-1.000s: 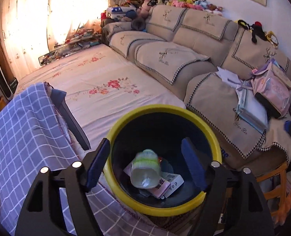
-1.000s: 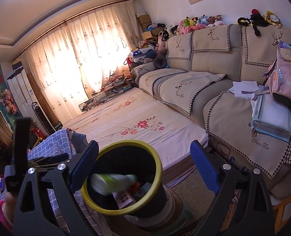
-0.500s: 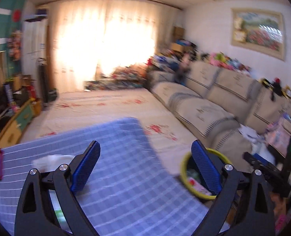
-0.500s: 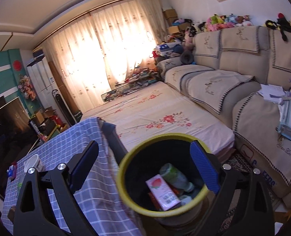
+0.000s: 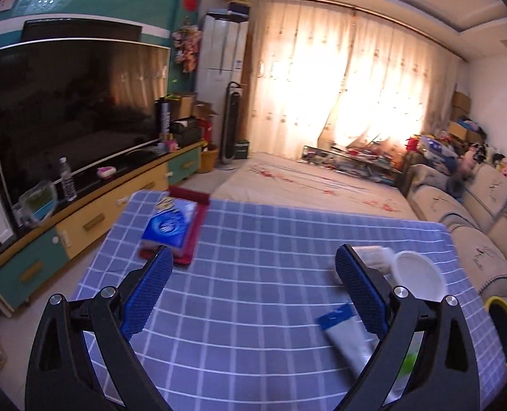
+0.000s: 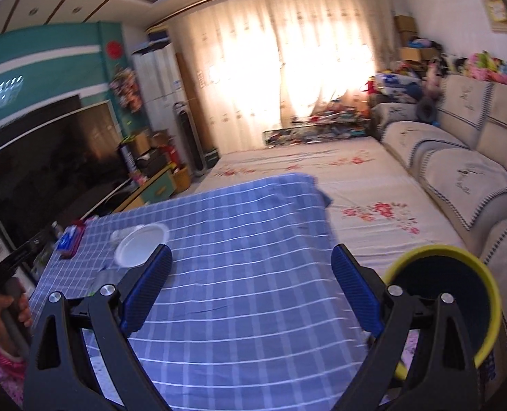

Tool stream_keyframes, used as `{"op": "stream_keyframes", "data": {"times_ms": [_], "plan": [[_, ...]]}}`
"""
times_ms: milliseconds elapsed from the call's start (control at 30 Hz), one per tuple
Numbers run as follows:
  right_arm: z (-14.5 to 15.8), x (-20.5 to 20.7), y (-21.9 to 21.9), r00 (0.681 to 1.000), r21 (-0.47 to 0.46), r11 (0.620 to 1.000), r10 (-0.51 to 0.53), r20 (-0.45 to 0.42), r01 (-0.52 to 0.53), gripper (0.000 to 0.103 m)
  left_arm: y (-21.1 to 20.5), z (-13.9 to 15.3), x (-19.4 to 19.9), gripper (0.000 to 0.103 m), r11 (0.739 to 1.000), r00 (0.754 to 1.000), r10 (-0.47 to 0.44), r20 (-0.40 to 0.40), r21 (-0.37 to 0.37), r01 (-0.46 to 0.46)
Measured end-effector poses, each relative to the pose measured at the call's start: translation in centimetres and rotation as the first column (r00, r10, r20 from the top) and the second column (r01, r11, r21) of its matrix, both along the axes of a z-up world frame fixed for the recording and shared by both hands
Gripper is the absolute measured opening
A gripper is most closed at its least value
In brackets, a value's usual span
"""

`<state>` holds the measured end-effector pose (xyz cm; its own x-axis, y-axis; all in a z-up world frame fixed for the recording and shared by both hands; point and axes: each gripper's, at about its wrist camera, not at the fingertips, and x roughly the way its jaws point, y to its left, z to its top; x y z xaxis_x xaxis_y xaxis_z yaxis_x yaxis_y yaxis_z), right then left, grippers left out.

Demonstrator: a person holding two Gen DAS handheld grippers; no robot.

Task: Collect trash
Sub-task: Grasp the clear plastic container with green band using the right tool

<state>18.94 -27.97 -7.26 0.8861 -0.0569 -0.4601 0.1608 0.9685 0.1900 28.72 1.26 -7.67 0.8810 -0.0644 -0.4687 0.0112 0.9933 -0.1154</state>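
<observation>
The left hand-held gripper (image 5: 253, 275) hangs over the blue checked cloth of the tabletop (image 5: 253, 308); its jaws have just been opening and now stand wide with nothing between them. Beside its right finger lies a grey squeeze tube with a blue end (image 5: 344, 335), blurred, perhaps toothpaste, and just beyond it a white round plastic lid (image 5: 419, 275). The right hand-held gripper (image 6: 251, 274) is spread empty too. The yellow-rimmed black trash bin (image 6: 458, 294) stands off the tabletop's near right corner.

Blue-and-white checked tablecloth (image 5: 270, 239), yellow-rimmed bin (image 6: 458, 294), white, seemingly plastic, lid (image 5: 417, 274).
</observation>
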Motion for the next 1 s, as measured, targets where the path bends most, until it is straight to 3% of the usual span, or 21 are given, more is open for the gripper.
{"op": "stream_keyframes", "data": {"times_ms": [267,467,633,800,1000], "plan": [[-1.1,5.4,8.4,0.967,-0.039,0.971,0.233,-0.107,-0.238,0.089,0.4,-2.0,0.8,0.094,1.000,1.000,0.006,-0.016,0.008,-0.006],[-3.4,7.0,13.8,0.901,-0.046,0.917,0.379,-0.211,-0.396,0.085,0.5,-2.6,1.2,0.094,1.000,0.999,0.009,-0.035,-0.003,-0.009],[-5.1,8.2,15.9,0.858,-0.049,0.888,0.427,-0.286,-0.458,0.077,0.3,-3.0,1.3,0.094,1.000,0.999,0.004,-0.043,-0.008,-0.005],[-6.3,9.5,17.3,0.825,-0.038,0.869,0.452,-0.339,-0.493,0.077,0.4,-3.1,1.4,0.094,1.000,0.999,0.005,-0.040,-0.009,-0.005],[-7.0,10.5,17.3,0.822,-0.034,0.876,0.437,-0.366,-0.481,0.069,0.1,-3.3,1.4,0.094,1.000,0.999,-0.001,-0.043,-0.011,0.001]]}}
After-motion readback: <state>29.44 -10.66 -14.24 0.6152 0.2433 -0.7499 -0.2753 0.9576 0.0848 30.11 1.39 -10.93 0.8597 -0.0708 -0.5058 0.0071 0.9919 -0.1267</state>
